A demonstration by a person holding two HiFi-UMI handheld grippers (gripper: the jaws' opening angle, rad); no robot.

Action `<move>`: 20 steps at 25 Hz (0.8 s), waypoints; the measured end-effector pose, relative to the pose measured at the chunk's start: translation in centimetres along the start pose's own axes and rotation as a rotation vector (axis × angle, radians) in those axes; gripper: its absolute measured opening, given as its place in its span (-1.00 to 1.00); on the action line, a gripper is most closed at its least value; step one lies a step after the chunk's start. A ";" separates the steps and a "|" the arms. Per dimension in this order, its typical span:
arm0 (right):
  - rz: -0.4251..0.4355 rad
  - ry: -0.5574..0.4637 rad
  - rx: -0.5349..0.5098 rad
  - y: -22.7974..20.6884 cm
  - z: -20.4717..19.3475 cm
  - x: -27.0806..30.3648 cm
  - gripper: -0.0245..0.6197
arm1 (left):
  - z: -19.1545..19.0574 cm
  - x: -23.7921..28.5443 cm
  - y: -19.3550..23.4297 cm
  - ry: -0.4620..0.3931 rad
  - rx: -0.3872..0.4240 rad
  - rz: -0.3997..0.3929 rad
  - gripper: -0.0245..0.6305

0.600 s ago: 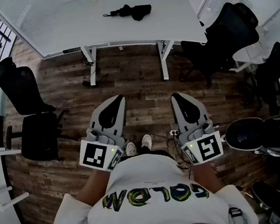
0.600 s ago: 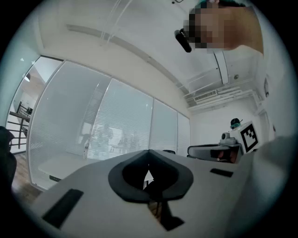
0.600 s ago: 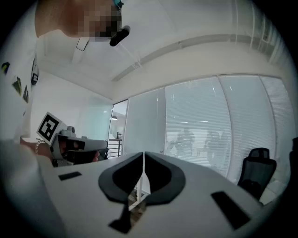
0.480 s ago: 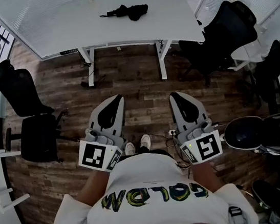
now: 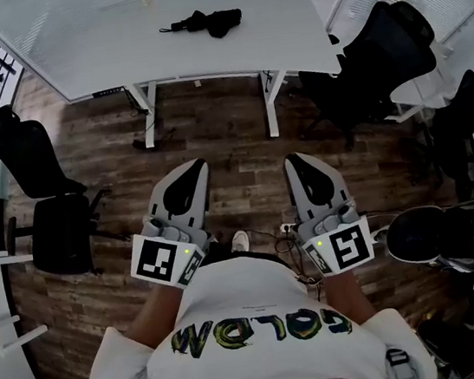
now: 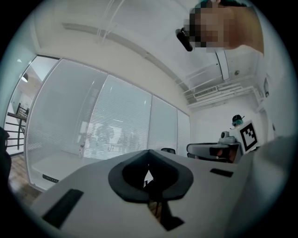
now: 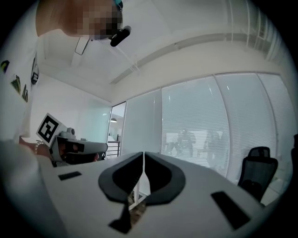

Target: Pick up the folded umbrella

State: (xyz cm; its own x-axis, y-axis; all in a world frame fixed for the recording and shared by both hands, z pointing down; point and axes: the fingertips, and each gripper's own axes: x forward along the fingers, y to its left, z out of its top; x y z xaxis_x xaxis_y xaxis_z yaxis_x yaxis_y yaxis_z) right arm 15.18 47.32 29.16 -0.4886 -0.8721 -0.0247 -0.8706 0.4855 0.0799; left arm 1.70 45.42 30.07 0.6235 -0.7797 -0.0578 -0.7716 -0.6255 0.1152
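Head view: the folded umbrella (image 5: 205, 22) lies on the white desk (image 5: 97, 64), well apart from the left gripper (image 5: 190, 169) and right gripper (image 5: 296, 163). Left gripper view: jaws together, nothing between. Right gripper view — the same. Best to walk up close first, then spread one gripper's jaws before reaching.

Matt cloth umbrella (image 5: 212, 21), wood-plank floor (image 5: 222, 147)

The counter (image 5: 276, 34) and folded umbrella (image 5: 206, 22) have slid up and left in my head view; only one shoe (image 5: 240, 242) shows now, not two.
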 end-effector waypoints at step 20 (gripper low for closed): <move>0.014 0.006 0.014 -3.6 -1.2 8.5 -0.86 | 0.1 7.0 6.1 -0.018 0.001 0.000 -0.89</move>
State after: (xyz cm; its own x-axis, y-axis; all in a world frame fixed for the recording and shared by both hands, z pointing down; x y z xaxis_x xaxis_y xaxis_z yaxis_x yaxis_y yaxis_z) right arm 14.24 38.08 29.88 -0.5007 -0.8654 -0.0177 -0.8643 0.4987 0.0664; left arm 1.38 36.12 30.25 0.6215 -0.7798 -0.0752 -0.7716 -0.6259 0.1138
